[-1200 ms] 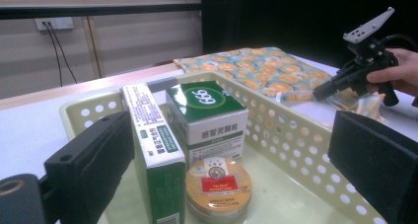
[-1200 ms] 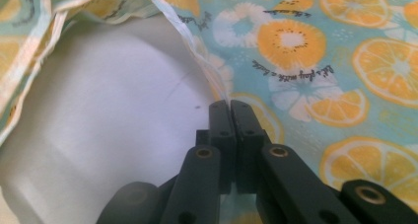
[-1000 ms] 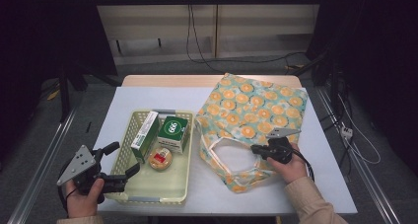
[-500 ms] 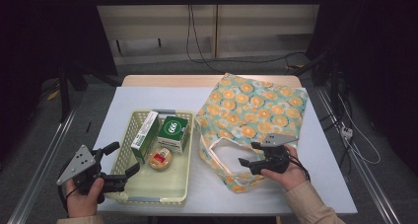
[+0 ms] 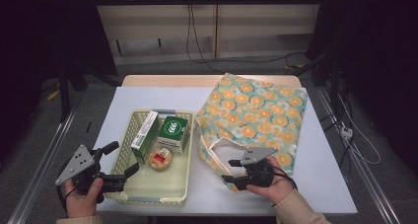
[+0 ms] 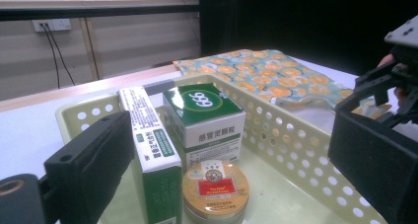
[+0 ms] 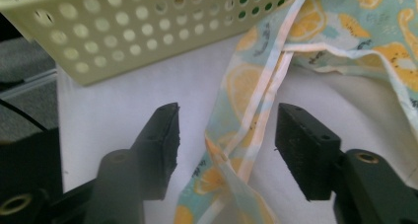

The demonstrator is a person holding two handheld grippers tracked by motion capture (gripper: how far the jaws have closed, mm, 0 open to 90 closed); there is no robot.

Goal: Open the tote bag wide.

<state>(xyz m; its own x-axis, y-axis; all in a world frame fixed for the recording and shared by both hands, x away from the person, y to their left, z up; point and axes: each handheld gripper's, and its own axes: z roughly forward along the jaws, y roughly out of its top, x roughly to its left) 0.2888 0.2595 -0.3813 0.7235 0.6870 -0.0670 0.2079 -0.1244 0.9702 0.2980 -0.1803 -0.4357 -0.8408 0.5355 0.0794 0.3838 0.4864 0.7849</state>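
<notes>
A fabric bag (image 5: 256, 110) printed with orange slices lies flat on the right of the table. My right gripper (image 5: 227, 170) is at the bag's near left corner, by the handle loop. In the right gripper view its jaws (image 7: 226, 140) straddle the handle strap (image 7: 246, 120) without pressing it; they have just been closing. At the basket's near left corner my left gripper (image 5: 124, 157) is open and empty. A cream perforated basket (image 5: 148, 194) holds a white-and-green box (image 5: 144, 135), a green box (image 5: 175, 130) and a round tin (image 5: 160, 158).
The basket's perforated wall (image 7: 148, 31) is close to the left of the right gripper. A white mat (image 5: 320, 174) covers the table, with bare room at the near right. Cables and metal rails run along the floor on both sides.
My right gripper has moved left and nearer along the bag's near edge to the handle loop, and its jaws stand wider than a second ago. The left gripper has stayed put.
</notes>
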